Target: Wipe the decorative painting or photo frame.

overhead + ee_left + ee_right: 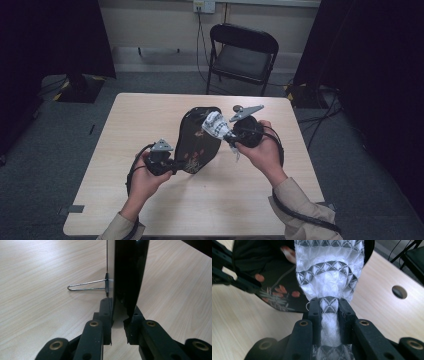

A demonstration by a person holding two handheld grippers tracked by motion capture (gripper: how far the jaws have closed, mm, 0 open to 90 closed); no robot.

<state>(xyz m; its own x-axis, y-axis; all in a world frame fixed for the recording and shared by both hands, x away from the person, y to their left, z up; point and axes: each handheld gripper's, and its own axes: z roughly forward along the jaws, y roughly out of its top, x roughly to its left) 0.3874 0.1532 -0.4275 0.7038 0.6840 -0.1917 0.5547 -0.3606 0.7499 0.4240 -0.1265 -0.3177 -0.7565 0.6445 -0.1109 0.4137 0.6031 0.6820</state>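
I have the left tongs (176, 165) clamped on the lower edge of a black tray (197, 142), a glossy oblong piece with red flowers and pale leaves painted on its face, and I hold it tilted up above the middle of the surface (125, 135). In the left gripper view the tray's (127, 275) thin edge runs straight up between my two jaws, which press on it from both sides, and a thin wire loop (86, 286) sticks out sideways from its back, over the pale wood (37, 277). My right tongs (227, 135) are closed on a white cloth (214, 125) with bands of dark triangle pattern; in the high view the bunched cloth sits against the upper right part of the tray's face, just beside its rim. In the right gripper view the cloth (329, 277) is pinched between the jaws and fans out wide beyond them, touching the painted tray (274, 295), and I see the left tongs (234, 280) off to the left of that view. Behind the surface stands a black folding chair (242, 55), well apart from my hands.
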